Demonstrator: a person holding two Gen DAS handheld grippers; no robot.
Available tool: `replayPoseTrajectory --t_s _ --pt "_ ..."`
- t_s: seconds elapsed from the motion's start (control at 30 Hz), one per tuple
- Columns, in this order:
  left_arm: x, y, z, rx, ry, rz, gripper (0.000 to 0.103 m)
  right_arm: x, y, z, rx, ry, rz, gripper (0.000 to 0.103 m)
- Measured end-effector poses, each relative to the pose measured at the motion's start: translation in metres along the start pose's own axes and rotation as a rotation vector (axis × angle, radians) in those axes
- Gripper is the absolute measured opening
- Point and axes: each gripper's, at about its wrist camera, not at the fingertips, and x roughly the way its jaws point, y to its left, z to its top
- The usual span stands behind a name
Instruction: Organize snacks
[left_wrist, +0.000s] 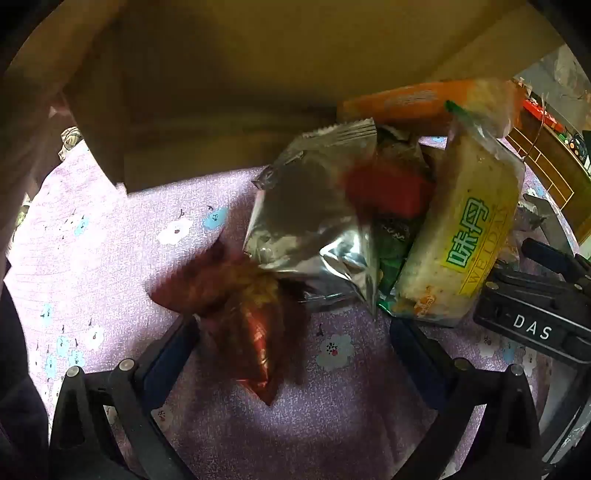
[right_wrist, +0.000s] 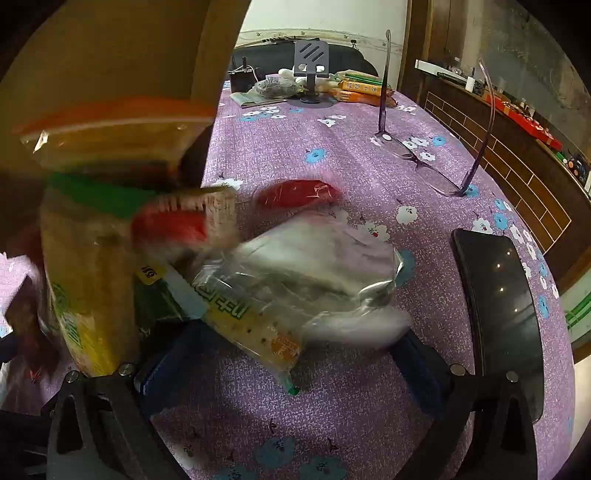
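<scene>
A tilted cardboard box (left_wrist: 229, 92) hangs over the purple flowered tablecloth (left_wrist: 110, 258), with blurred snacks heaped under its mouth. The heap holds a silver foil packet (left_wrist: 314, 221), a red-brown packet (left_wrist: 243, 317), a yellow cracker pack (left_wrist: 461, 240), an orange pack (left_wrist: 406, 99) and a small red item (left_wrist: 388, 188). My left gripper (left_wrist: 291, 347) is open, and the red-brown packet lies loose between its fingers. My right gripper (right_wrist: 291, 362) is open too. A clear cracker packet (right_wrist: 295, 280) lies between its fingers, untouched by the pads. The yellow pack (right_wrist: 85, 295) and the box (right_wrist: 110, 55) are to its left.
A pair of glasses (right_wrist: 424, 158) and a black phone (right_wrist: 498, 314) lie on the cloth (right_wrist: 332, 147) at the right. A phone stand (right_wrist: 312, 66) and more packs (right_wrist: 358, 86) sit at the far end. The black body of the right gripper (left_wrist: 532, 325) shows beside the yellow pack.
</scene>
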Motion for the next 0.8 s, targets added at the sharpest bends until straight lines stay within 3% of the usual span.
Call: replayPoseTrajectory --t_s 0.8 --pt "0.0010 0.0019 -0.0010 0.000 0.000 0.000 0.103 -0.0070 0.0028 -0.0017 -0.002 -0.003 -0.003 0.102"
